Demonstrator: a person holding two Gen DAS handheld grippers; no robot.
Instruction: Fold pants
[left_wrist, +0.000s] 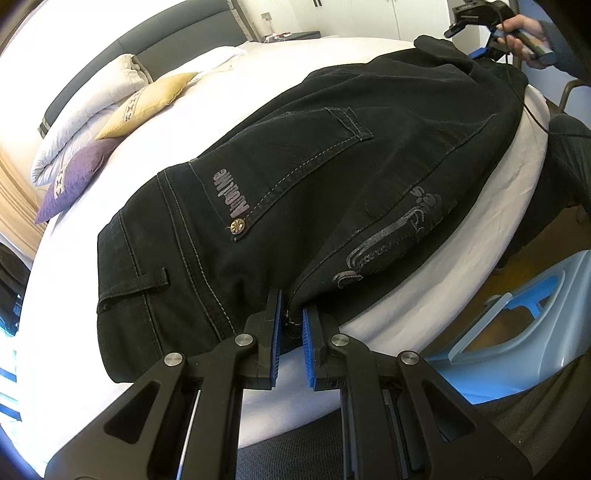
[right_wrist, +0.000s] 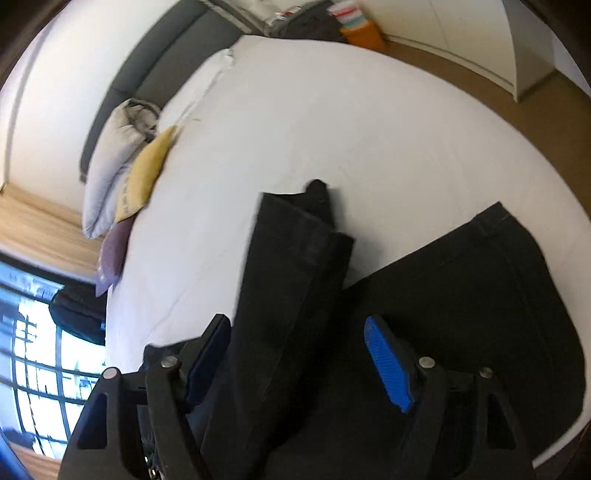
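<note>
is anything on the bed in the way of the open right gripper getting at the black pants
Nothing visible. The right gripper is open with a leg of the black denim pants already lying between its blue pads; only bare white bed sheet lies beyond.

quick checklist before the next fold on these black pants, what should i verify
1. Left gripper clamped on the waist edge of the pants: ok.
2. Right gripper free of cloth: ok, jaws wide, pads not pressing the leg between them.
3. Pants fully on the bed: not ok, the waist end overhangs the near edge.
4. Leg hems lined up: not ok, they look offset.
5. Bare sheet beyond the pants for folding: ok.
6. Cushions far from the pants: ok.
</note>
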